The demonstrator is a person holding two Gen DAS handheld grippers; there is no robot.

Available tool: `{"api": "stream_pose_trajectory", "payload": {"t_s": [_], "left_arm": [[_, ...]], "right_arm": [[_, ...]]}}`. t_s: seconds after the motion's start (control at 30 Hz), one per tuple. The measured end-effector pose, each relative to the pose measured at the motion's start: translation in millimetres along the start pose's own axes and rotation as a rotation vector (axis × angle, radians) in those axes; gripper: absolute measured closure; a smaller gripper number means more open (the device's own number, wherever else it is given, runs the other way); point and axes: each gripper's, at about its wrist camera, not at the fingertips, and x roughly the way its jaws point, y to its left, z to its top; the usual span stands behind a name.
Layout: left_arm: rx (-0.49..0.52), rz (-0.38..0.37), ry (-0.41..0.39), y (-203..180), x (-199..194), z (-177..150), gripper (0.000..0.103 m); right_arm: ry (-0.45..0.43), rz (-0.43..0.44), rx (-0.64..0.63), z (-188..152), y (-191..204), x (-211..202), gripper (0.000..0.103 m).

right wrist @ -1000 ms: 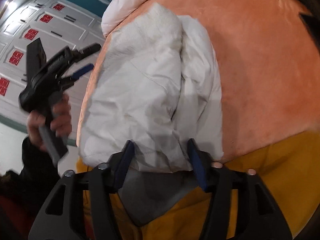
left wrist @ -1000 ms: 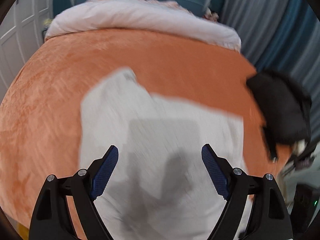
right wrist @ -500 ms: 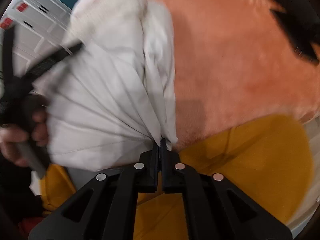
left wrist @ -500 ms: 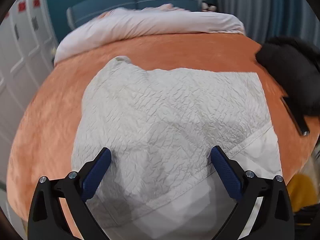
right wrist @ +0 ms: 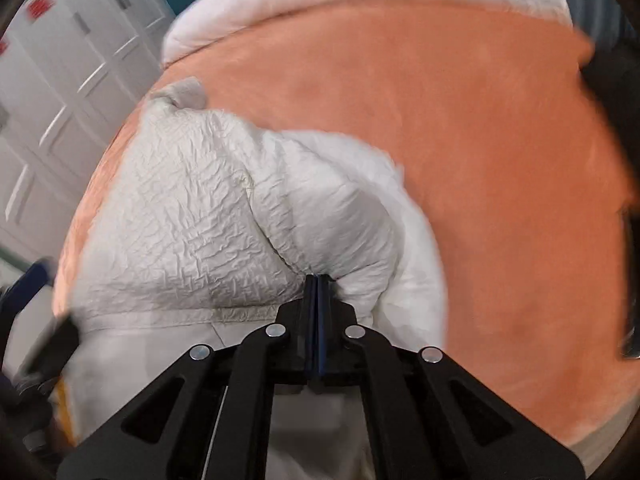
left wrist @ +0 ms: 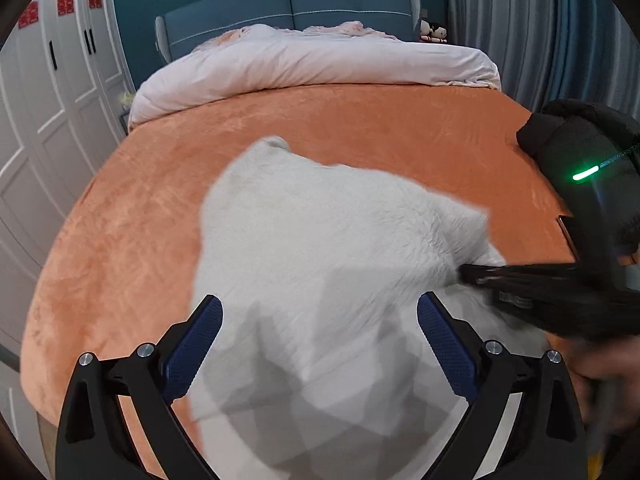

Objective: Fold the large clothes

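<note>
In the left wrist view, the white garment [left wrist: 320, 280] lay spread on the orange bed cover [left wrist: 160, 200], its far corner reaching toward the middle of the bed and its near part running under the camera. The left gripper [left wrist: 320, 344] hovered over it with its jaws very wide and just beginning to narrow, cloth below them but nothing pinched. At the right edge the right gripper [left wrist: 520, 280] came in as a dark blur, its tip at the garment's right border. A pale duvet [left wrist: 320, 60] was heaped at the head of the bed, and a black garment [left wrist: 580, 144] sat at the right edge of the cover

In the right wrist view, the right gripper [right wrist: 318, 284] had its jaws fully closed on a bunched fold of the white garment [right wrist: 200, 200], and the cloth puffed up and creased around the pinch. The bed cover [right wrist: 480, 160] stretched beyond it, and the left gripper [right wrist: 36, 304] showed only as a blur at the left border

Judging by the crinkled, quilted surface and the way it ballooned, the garment seemed light, soft and limp, likely a little slippery. It would sag wherever it was not supported, so a hem or corner, taken with several layers in the pinch, looked the best hold; the free near-left edge appeared the natural place for the open jaws
</note>
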Motion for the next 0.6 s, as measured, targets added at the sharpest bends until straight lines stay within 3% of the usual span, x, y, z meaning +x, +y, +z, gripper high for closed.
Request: {"api": "stream_pose_trajectory", "payload": {"t_s": [0.07, 0.17, 0.23, 0.3, 0.43, 0.5, 0.53, 0.6], "left_arm": [[-0.005, 0.009, 0.005, 2.7, -4.7, -1.4, 0.008], [-0.025, 0.007, 0.012, 8.5, -8.0, -3.1, 0.008], [-0.031, 0.005, 0.02, 8.2, -7.3, -3.7, 0.008], [-0.03, 0.006, 0.035, 7.3, -6.2, -4.4, 0.008], [-0.033, 0.003, 0.051, 11.1, -11.9, -10.3, 0.008], [-0.035, -0.007, 0.072, 17.5, -15.9, -18.1, 0.008], [-0.035, -0.022, 0.087, 22.5, -18.7, -23.3, 0.008], [-0.033, -0.114, 0.126, 36.6, -31.1, -42.4, 0.006]], "right_arm": [[-0.048, 0.008, 0.06, 5.5, 3.2, -25.9, 0.1], [-0.149, -0.004, 0.033, -5.5, 10.8, -61.2, 0.1], [-0.109, -0.036, 0.031, -19.8, 5.6, -54.0, 0.099], [0.02, -0.061, 0.051, -41.1, -13.9, -22.7, 0.1], [-0.052, 0.031, 0.116, -62.4, -20.1, -59.1, 0.094], [-0.096, 0.078, 0.124, -72.3, -22.2, -79.7, 0.067], [-0.103, 0.081, 0.124, -76.5, -25.7, -85.8, 0.058], [-0.104, 0.08, 0.126, -74.6, -25.3, -85.2, 0.052]]}}
